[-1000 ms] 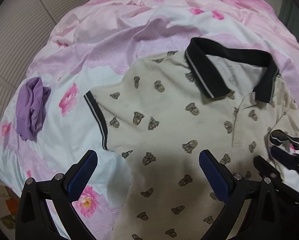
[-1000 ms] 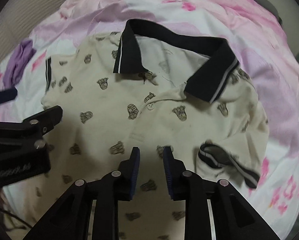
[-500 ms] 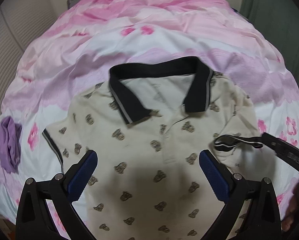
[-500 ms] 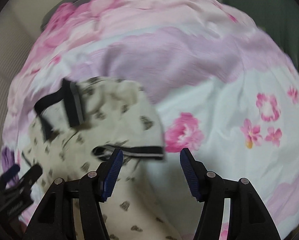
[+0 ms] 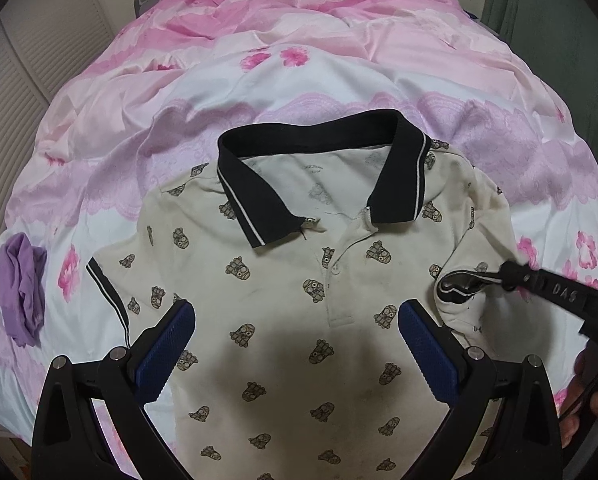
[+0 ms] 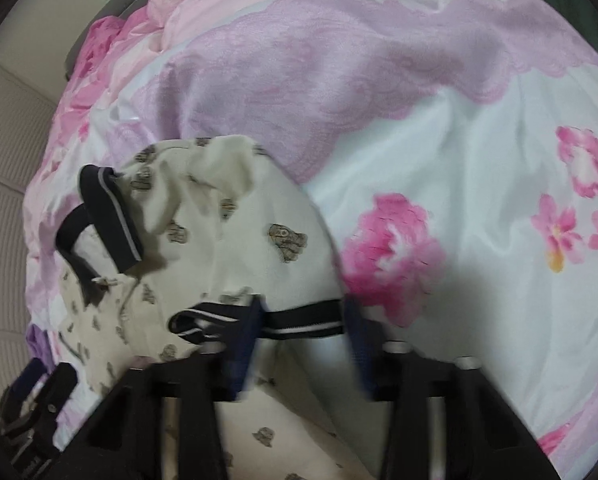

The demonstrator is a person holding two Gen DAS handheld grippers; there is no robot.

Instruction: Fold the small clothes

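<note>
Left gripper (image 5: 297, 354) hangs wide open, tilted down over the shirt (image 5: 283, 280) spread on the bedspread (image 5: 339, 60); right gripper (image 6: 303, 334), jaws just closing, straddles the sleeve cuff (image 6: 299, 322), grip uncertain

pink floral bedspread (image 5: 339, 60), ribbed cream wall panels (image 5: 15, 128), green curtain (image 5: 559, 20)

- On my left wrist view I can read raised letters "DAS" on the black arm of the right gripper (image 5: 511, 276); they sit along its side, near the right edge.
- Inside the polo shirt (image 5: 283, 280), below the collar, there is a faint printed neck label; it looks like script, but I cannot make it out.
- I read nothing in the right wrist view.
</note>
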